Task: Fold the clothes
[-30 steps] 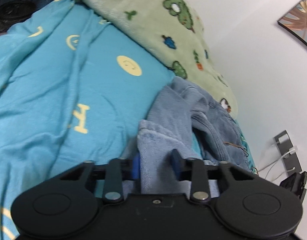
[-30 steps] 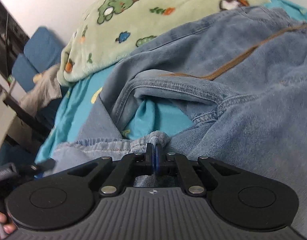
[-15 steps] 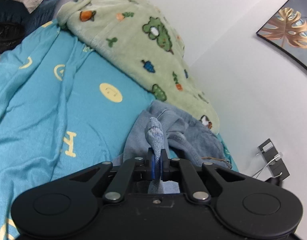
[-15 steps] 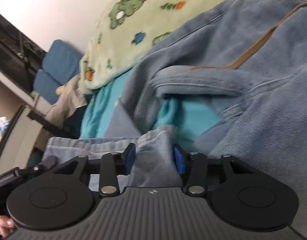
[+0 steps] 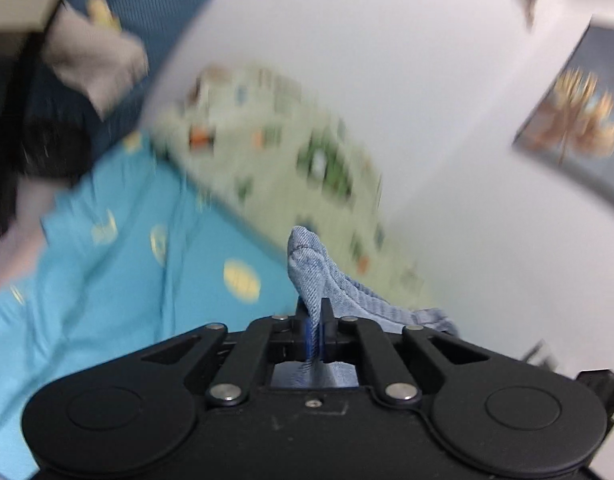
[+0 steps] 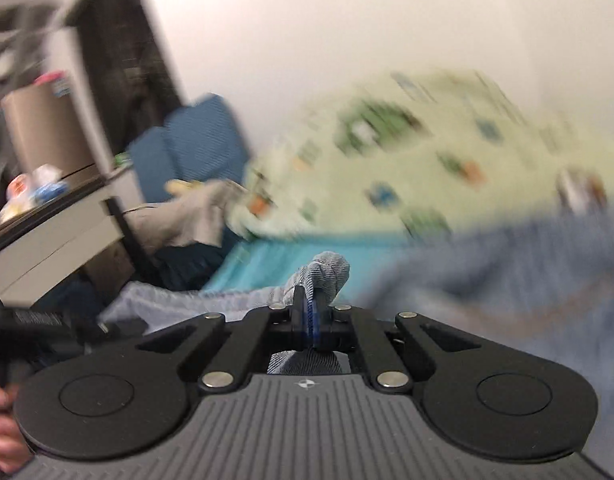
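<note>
A pair of light blue jeans lies on the turquoise bed sheet. My left gripper is shut on a bunched corner of the jeans, which sticks up past the fingertips. In the right wrist view my right gripper is shut on another bunched edge of the jeans, with denim trailing left and right of it. Both views are blurred by motion.
A pale green blanket with cartoon prints lies along the white wall. Dark blue cushions and grey cloth sit at the bed's end, beside a desk. A framed picture hangs on the wall. A hand shows at lower left.
Both grippers closed on the jeans' edge and rose off the bed, lifting the denim. The right gripper opened briefly, then pinched the fabric. Both views now show more wall.
</note>
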`<state>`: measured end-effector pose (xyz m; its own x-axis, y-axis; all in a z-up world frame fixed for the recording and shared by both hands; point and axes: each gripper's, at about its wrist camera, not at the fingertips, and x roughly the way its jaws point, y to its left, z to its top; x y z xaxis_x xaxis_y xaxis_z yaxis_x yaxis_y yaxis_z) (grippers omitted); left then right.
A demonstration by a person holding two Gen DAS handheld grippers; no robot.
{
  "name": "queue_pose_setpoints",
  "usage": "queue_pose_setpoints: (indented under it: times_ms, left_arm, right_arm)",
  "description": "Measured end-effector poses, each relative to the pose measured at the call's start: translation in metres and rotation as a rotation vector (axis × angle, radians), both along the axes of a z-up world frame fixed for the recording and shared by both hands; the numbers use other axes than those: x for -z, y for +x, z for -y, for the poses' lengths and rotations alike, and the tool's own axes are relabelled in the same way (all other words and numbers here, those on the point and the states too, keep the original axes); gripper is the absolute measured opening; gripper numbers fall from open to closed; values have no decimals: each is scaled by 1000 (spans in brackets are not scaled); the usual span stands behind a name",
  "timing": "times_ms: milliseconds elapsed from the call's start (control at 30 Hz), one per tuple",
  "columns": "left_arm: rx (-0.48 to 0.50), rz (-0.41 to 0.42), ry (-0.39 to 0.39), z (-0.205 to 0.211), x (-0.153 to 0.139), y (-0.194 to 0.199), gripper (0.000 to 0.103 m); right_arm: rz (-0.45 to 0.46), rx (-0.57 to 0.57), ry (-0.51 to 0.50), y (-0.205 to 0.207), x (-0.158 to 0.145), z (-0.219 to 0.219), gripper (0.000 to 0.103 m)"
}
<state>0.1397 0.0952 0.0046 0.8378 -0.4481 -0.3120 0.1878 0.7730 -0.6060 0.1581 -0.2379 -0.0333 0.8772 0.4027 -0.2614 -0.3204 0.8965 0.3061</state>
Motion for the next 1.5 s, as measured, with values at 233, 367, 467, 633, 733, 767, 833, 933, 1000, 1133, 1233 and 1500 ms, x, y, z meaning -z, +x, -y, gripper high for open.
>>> queue_pose_setpoints:
  times_ms: [233,367,467,633,733,767,833,933,1000,1133,1233,1500]
  left_arm:
    - [-321,123,-152,-99,-37,-69,3]
    - [-457,100,-263,-152,-21,-84,3]
    - [-549,87,-323,-186,-5,-91,3]
    - [-655,-26,-367,-229,44,-84,2]
    - [-697,-144,-414,-250,90,-80,2]
    - [-708,-184,-435,-257,106,-80,2]
    - [-727,-266,-465,-268,137,-81,2]
    - [-734,-380,-522,-280,175,-80,2]
    - [-726,-440,-543,-286,193,-79,2]
    - [-698,-515,-571,-293,209,-78,3]
    - [-664,-531,-560,-292,199,-78,5]
    - [-541,-520,-432,-279,149,-93,29]
  right_arm:
    - [245,-241,-185,20,-123,-125,1]
    - [379,-387,-328,32,-145,-219,1]
    - [405,-467,-389,46,-137,-280,1]
    - [356,-553,-468,79,-82,-365,1]
    - [269,-597,-472,98,-29,-404,2]
    - [240,-612,-476,102,-10,-416,2]
    - [178,-641,-483,106,28,-434,2]
    - [69,-684,-484,116,79,-451,2]
    - [-2,-707,-492,121,105,-461,2]
    - [-98,-735,-526,125,127,-471,3]
    - [-147,-743,-498,125,118,-467,26]
    - [-132,-664,-433,94,57,-390,45]
